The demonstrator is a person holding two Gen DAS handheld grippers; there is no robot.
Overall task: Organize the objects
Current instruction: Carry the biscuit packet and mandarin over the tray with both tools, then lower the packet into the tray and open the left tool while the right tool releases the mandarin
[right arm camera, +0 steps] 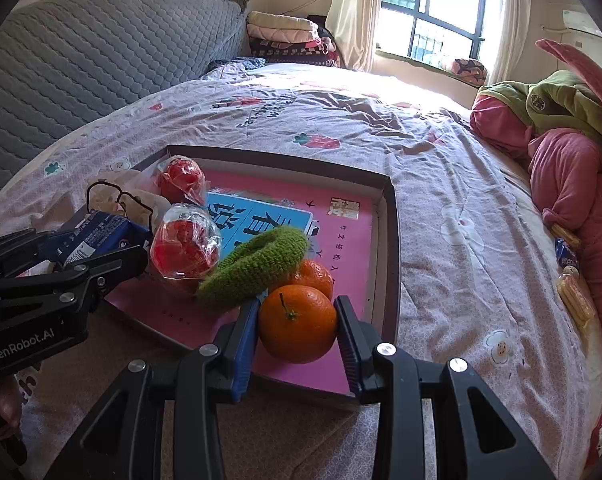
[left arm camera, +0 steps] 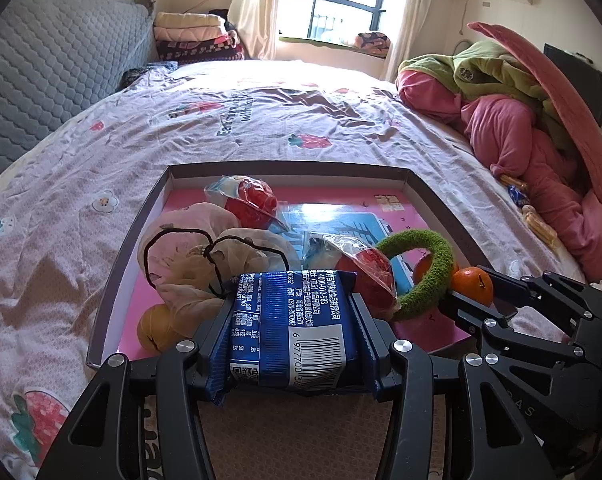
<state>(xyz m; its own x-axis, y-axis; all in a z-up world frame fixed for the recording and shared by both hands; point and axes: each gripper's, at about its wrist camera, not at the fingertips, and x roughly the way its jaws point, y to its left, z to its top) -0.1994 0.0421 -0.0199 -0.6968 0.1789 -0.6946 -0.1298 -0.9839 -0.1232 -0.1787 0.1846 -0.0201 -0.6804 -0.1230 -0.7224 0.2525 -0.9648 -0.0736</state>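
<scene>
The bed [left arm camera: 261,120] stretches ahead of both tongs, and the tray [right arm camera: 389,216] lies on it just beyond their tips. Left gripper [left arm camera: 293,336] pinches the blue packet [left arm camera: 297,328] over the tray's near edge. Right gripper [right arm camera: 297,332] clamps the orange [right arm camera: 297,322] inside the near corner; the green ring [right arm camera: 257,266] leans just ahead of it, touching a second orange [right arm camera: 315,274].

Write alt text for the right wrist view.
The right gripper holds an orange between its jaws, over the near edge of a shallow tray on a bed. In the tray lie a second orange, a green knitted ring and two wrapped red snacks; at left, the left gripper holds a blue packet.
</scene>
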